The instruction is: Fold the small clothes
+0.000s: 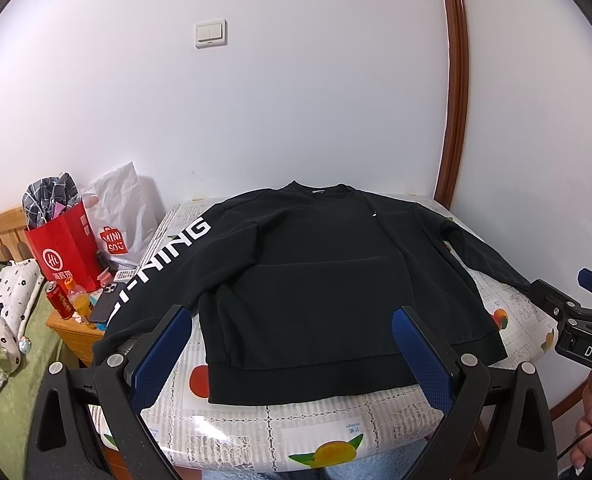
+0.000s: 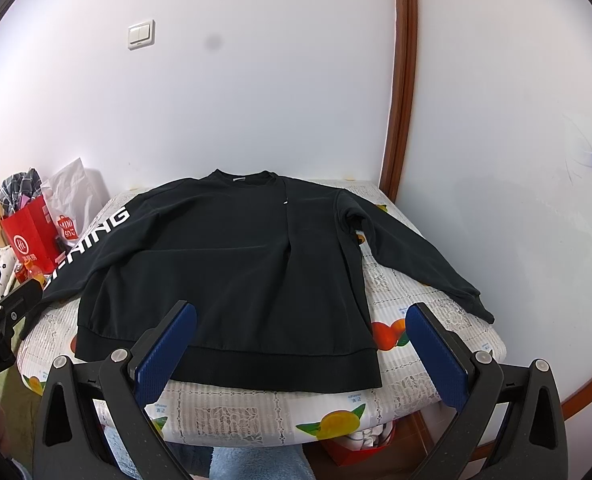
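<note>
A black long-sleeved sweatshirt point(image 1: 316, 264) lies flat, front up, on a small table with a fruit-print cloth point(image 1: 296, 432), collar at the far side, hem near me. Its left sleeve carries white lettering point(image 1: 163, 264) and hangs off the table's left edge. The right sleeve point(image 2: 416, 256) runs toward the right edge. My left gripper point(image 1: 291, 316) is open and empty, just above the hem. My right gripper point(image 2: 302, 312) is open and empty, above the hem's right corner; it also shows at the right edge of the left wrist view point(image 1: 568, 312).
A wooden nightstand point(image 1: 75, 328) at left holds a red paper bag point(image 1: 63, 248), a white shopping bag point(image 1: 119, 216), a can and a bottle. A bed with green bedding point(image 1: 11, 340) lies further left. A white wall and wooden door frame point(image 1: 456, 120) stand behind the table.
</note>
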Demonstrator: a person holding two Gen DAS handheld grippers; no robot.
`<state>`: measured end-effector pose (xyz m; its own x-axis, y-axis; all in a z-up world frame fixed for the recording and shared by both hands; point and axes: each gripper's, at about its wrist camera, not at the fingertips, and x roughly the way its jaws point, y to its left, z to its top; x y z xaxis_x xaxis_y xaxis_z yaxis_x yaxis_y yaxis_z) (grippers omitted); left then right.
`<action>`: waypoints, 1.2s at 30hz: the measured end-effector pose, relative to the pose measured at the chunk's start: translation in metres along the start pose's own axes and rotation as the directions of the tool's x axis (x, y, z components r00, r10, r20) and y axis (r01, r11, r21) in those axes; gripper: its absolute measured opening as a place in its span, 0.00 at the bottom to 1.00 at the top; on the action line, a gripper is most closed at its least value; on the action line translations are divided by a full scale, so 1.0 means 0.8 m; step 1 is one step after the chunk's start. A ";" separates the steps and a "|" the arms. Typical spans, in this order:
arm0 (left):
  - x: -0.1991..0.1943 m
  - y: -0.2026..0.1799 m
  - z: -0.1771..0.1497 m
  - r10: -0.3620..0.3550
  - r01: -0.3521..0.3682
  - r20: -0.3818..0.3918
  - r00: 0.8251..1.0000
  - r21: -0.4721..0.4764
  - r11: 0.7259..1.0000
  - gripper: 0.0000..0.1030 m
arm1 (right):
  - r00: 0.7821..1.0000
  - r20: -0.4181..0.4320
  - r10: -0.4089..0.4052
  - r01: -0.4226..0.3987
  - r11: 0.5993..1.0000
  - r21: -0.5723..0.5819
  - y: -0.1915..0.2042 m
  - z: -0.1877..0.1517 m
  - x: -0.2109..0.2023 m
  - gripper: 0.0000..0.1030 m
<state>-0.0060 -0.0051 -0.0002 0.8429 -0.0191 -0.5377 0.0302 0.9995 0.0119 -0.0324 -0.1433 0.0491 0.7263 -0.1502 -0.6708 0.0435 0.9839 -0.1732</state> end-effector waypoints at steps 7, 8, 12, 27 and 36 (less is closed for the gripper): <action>0.000 0.000 -0.001 -0.003 0.003 0.001 1.000 -0.001 1.000 0.98 | 1.000 -0.003 -0.003 0.003 1.000 0.005 -0.001 0.000 0.002 1.00; 0.001 0.001 -0.002 -0.001 0.001 0.002 1.000 -0.001 1.000 0.98 | 1.000 -0.003 -0.004 0.004 1.000 0.005 -0.001 0.000 0.002 1.00; 0.000 0.002 -0.002 0.002 -0.002 0.003 1.000 -0.005 1.000 0.98 | 1.000 -0.002 -0.005 0.005 1.000 0.005 0.000 0.000 0.002 1.00; 0.001 0.007 0.002 -0.013 0.013 0.025 1.000 -0.014 1.000 0.98 | 0.999 0.006 -0.031 0.031 0.999 -0.015 0.005 0.002 0.009 1.00; 0.019 0.018 0.005 -0.037 0.037 0.019 0.999 -0.017 0.999 0.98 | 0.998 0.004 -0.055 0.055 0.998 -0.026 0.008 0.012 0.028 1.00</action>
<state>0.0091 0.0090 -0.0050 0.8515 -0.0561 -0.5214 0.0521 0.9984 -0.0223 -0.0092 -0.1393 0.0403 0.7258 -0.2036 -0.6571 0.0655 0.9713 -0.2287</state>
